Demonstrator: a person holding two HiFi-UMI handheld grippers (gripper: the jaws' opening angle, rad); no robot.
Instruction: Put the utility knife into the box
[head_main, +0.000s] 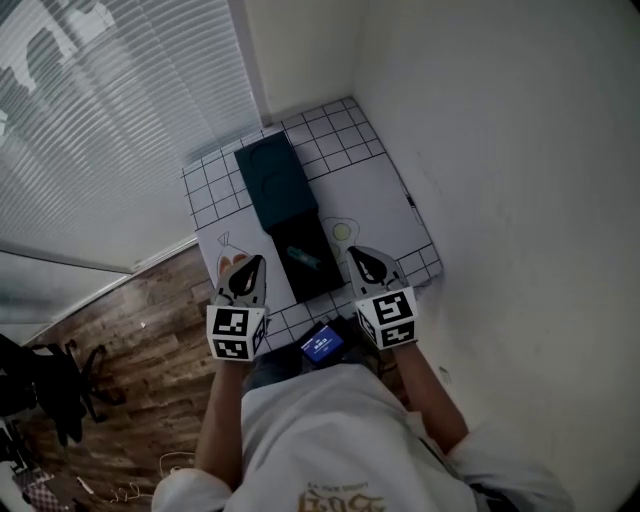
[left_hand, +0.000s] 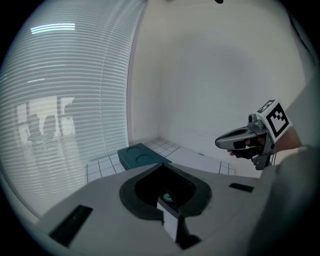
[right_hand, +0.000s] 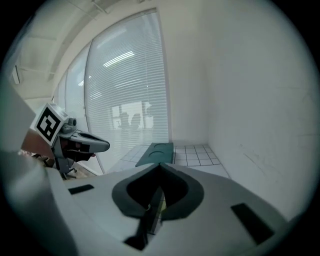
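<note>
On the table (head_main: 395, 190) the box (head_main: 283, 240) stands open, its lid (head_main: 275, 180) laid flat beyond it. My left tongs (head_main: 250, 266) and right tongs (head_main: 360, 254) hang at the near edge, one on either side of the box, both pinched shut on nothing. The knife (head_main: 303, 258) lies inside the box, so I judge the placing done. Next, if anything, one pair must open to catch the lid and fold it over.

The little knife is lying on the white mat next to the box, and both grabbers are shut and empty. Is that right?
Not quite. The head view shows the utility knife lying inside the open black box, not on the white mat next to it. The rest is right: the left gripper and the right gripper are both shut and empty.
</note>
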